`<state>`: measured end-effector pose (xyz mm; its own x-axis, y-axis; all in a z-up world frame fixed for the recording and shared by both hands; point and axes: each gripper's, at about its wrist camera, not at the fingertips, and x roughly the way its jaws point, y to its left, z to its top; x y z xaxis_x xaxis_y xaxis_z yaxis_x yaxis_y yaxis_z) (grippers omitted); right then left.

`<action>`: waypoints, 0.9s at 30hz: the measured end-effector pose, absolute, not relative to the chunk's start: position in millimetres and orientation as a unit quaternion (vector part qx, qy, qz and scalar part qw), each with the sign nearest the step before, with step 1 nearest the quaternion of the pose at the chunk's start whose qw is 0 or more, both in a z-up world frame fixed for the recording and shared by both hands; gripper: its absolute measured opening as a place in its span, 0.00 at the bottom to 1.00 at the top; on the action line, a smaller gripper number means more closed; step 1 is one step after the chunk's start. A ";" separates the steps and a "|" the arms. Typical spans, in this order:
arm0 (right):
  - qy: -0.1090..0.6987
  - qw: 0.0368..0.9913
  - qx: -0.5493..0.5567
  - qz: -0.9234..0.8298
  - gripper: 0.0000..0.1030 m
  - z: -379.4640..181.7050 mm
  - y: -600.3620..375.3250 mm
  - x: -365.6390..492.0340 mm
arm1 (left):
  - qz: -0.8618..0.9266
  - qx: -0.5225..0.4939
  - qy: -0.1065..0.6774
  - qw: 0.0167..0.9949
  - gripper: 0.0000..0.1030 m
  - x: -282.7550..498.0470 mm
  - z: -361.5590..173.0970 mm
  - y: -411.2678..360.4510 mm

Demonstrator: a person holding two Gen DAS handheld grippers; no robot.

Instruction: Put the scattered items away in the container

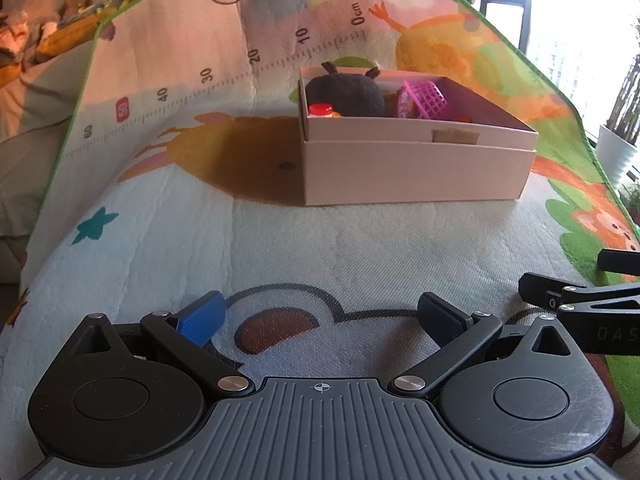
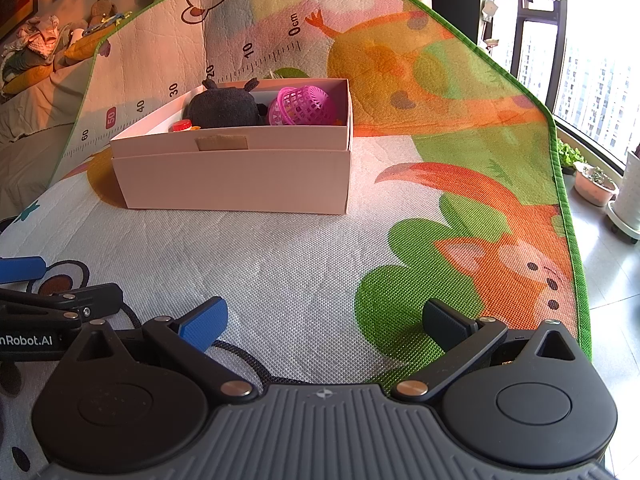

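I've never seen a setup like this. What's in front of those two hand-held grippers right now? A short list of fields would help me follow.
Surface: cartoon play mat with a printed ruler
Container: pale cardboard box, open, standing on the mat
In the box: black plush toy, pink plastic basket, small red-capped bottle
Loose items on the mat: none visible
Left hand-held gripper: open, empty, short of the box
Right hand-held gripper: open, empty, short of the box

bright window [image 2: 592,80], tiled floor [image 2: 600,264], potted plants [image 2: 596,184]
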<state>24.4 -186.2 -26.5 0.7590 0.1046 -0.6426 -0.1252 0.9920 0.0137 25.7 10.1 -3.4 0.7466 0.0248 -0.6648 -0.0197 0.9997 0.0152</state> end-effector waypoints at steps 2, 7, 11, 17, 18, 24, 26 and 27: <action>0.342 0.938 -0.015 0.061 1.00 -26.5 -186.2 24.3 | 0.010 0.001 0.355 0.935 1.00 25.5 -3.6 10.7; 0.342 0.938 -0.015 0.061 1.00 -26.6 -186.2 24.5 | 0.010 -0.002 0.348 0.938 1.00 23.6 -4.7 11.7; 0.342 0.938 -0.015 0.061 1.00 -26.5 -186.2 24.4 | 0.011 -0.002 0.346 0.938 1.00 23.5 -5.0 11.6; 0.342 0.938 -0.015 0.061 1.00 -26.6 -186.3 24.5 | 0.011 -0.002 0.346 0.938 1.00 23.3 -5.0 11.5; 0.342 0.938 -0.015 0.061 1.00 -26.6 -186.3 24.7 | 0.011 -0.002 0.346 0.938 1.00 23.3 -5.0 11.5; 0.342 0.938 -0.015 0.061 1.00 -26.6 -186.3 24.5 | 0.011 -0.003 0.346 0.938 1.00 23.1 -4.8 11.7; 0.342 0.938 -0.015 0.061 1.00 -26.6 -186.3 24.5 | 0.011 -0.003 0.346 0.938 1.00 23.1 -4.8 11.6; 0.342 0.938 -0.015 0.061 1.00 -26.6 -186.3 24.5 | 0.011 -0.002 0.346 0.938 1.00 23.1 -4.8 11.6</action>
